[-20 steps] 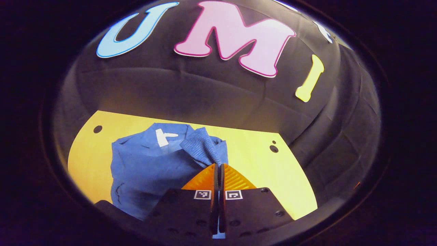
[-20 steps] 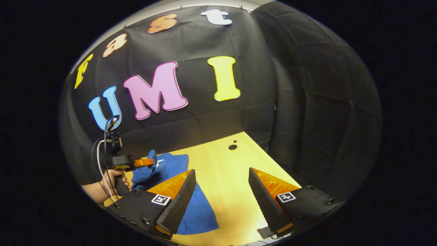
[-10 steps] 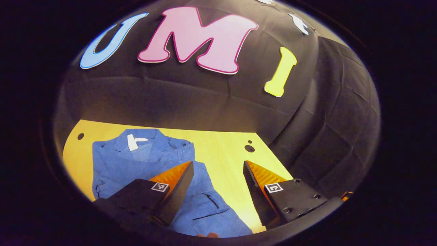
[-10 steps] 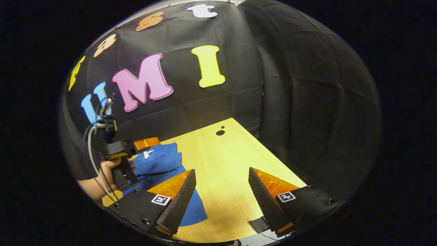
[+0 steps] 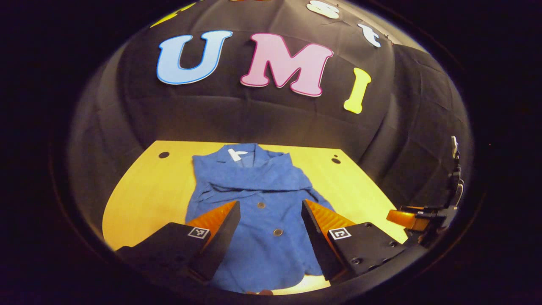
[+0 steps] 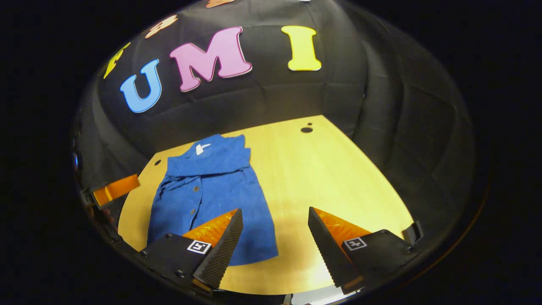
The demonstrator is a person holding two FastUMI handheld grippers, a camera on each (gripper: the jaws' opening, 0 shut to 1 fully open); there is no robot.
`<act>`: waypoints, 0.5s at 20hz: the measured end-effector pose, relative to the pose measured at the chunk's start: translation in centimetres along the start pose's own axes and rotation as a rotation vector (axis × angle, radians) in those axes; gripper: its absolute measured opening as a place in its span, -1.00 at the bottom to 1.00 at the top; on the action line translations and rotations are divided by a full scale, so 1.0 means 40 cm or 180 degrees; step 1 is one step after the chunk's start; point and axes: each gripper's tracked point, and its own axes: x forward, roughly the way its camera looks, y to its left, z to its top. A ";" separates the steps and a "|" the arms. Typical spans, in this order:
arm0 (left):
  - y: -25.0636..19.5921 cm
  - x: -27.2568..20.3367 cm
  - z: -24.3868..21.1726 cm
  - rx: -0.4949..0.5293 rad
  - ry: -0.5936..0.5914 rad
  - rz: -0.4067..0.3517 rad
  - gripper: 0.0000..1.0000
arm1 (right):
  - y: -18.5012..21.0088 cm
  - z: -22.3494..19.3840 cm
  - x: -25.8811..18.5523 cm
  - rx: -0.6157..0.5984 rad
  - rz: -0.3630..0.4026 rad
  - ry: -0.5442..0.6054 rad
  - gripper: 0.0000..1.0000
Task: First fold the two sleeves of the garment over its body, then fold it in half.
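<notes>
Blue garment [image 5: 258,212] with a white label [image 5: 234,154], yellow wooden table [image 6: 338,169], orange-and-black tongs [image 6: 271,237].

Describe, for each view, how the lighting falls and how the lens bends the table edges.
Left gripper view: warm light on the table, dim toward the rim; its far edge bows upward; the blue garment is sharp, and the left gripper close to the lens looks oversized. Right gripper view: the table's edges curve strongly, a soft shadow lies under the right gripper, and no glare hides the garment.
</notes>
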 end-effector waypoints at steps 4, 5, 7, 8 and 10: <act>0.161 -0.085 -0.243 -0.0041 0.0555 0.0418 0.70 | -0.004 -0.114 0.068 -0.0179 -0.0197 0.0461 0.95; 0.192 -0.095 -0.298 -0.0087 0.0707 0.0517 0.70 | -0.004 -0.137 0.081 -0.0204 -0.0216 0.0540 0.96; 0.237 -0.110 -0.384 -0.0213 0.0944 0.0666 0.70 | 0.005 -0.175 0.103 -0.0259 -0.0220 0.0688 0.97; 0.244 -0.104 -0.411 -0.0279 0.1020 0.0689 0.70 | 0.001 -0.203 0.111 -0.0292 -0.0221 0.0777 0.97; 0.246 -0.084 -0.447 -0.0350 0.1098 0.0690 0.70 | 0.001 -0.256 0.126 -0.0233 -0.0215 0.1032 0.98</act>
